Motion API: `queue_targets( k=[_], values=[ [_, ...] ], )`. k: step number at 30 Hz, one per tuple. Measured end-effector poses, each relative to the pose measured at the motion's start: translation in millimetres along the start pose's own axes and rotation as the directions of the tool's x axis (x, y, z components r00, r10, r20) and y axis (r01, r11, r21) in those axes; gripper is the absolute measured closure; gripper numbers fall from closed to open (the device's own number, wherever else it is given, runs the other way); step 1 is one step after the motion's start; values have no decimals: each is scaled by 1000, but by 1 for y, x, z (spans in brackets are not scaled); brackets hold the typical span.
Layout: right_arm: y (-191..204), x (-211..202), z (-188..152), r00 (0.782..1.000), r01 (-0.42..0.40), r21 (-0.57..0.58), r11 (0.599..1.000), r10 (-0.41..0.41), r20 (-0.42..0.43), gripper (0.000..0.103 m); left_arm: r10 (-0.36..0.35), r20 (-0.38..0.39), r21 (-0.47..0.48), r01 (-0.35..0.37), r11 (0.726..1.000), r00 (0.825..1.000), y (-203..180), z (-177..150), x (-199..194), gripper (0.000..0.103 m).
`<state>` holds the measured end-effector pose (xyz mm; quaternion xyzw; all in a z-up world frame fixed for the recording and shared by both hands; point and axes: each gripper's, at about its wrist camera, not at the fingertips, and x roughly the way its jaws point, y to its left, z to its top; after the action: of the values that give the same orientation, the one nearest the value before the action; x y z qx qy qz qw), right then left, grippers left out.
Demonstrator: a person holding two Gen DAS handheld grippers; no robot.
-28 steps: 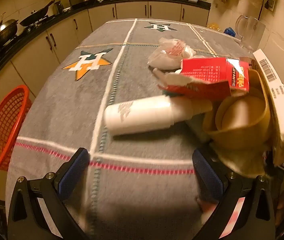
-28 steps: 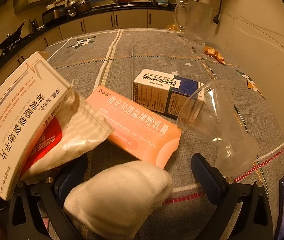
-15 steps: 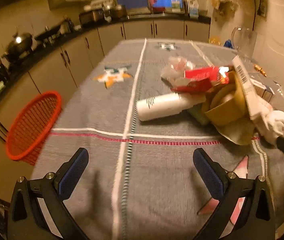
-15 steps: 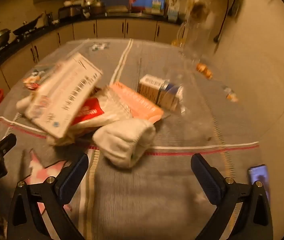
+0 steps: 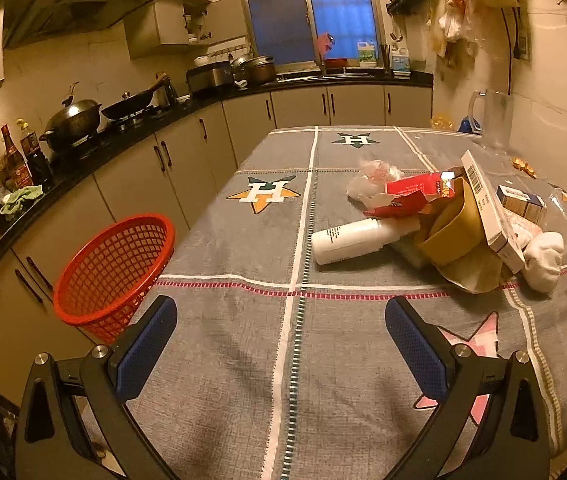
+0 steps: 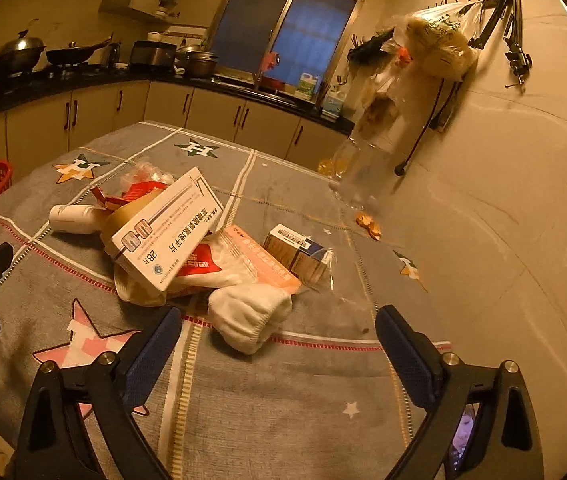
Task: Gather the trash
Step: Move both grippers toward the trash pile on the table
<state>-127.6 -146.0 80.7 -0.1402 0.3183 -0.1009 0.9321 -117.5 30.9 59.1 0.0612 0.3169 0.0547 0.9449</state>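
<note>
Both the left gripper (image 5: 281, 344) and right gripper (image 6: 279, 350) gape empty at frame bottom; trash pile (image 6: 187, 240) at centre, red basket (image 5: 115, 268) at left.

"28" on white box (image 6: 165, 236)

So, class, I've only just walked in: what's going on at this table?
A person holds two grippers over a kitchen table, collecting trash. Both the left gripper and right gripper are open and empty, hovering short of the pile. The pile holds a white bottle on its side, a red carton, a white medicine box and a rolled white sock. A red basket sits at the table's left edge.
</note>
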Motion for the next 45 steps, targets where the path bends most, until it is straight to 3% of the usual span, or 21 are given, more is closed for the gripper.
queue_targets(
  k=[15, 19, 35, 41, 45],
  values=[
    [-1, 18, -5, 993, -107, 55, 993, 109, -46, 7, -13, -28, 13, 13, 1000, 1000, -6, -3, 10, 0],
    [-9, 23, -6, 977, -200, 113, 973, 207, -58, 7, -14, -36, 15, 14, 1000, 999, -8, -4, 12, 0],
    [-19, 38, -7, 967, -233, 149, 961, 245, -68, 8, -30, -49, 42, 32, 999, 998, -21, 5, 20, 0],
    [-22, 45, -4, 949, -291, 175, 941, 307, -77, 17, -84, -62, 40, 87, 995, 995, -24, 13, 23, 0],
    [-20, 48, 2, 924, -354, 189, 916, 374, -79, 21, -96, -60, 44, 99, 994, 994, -26, 19, 26, 0]
  ],
)
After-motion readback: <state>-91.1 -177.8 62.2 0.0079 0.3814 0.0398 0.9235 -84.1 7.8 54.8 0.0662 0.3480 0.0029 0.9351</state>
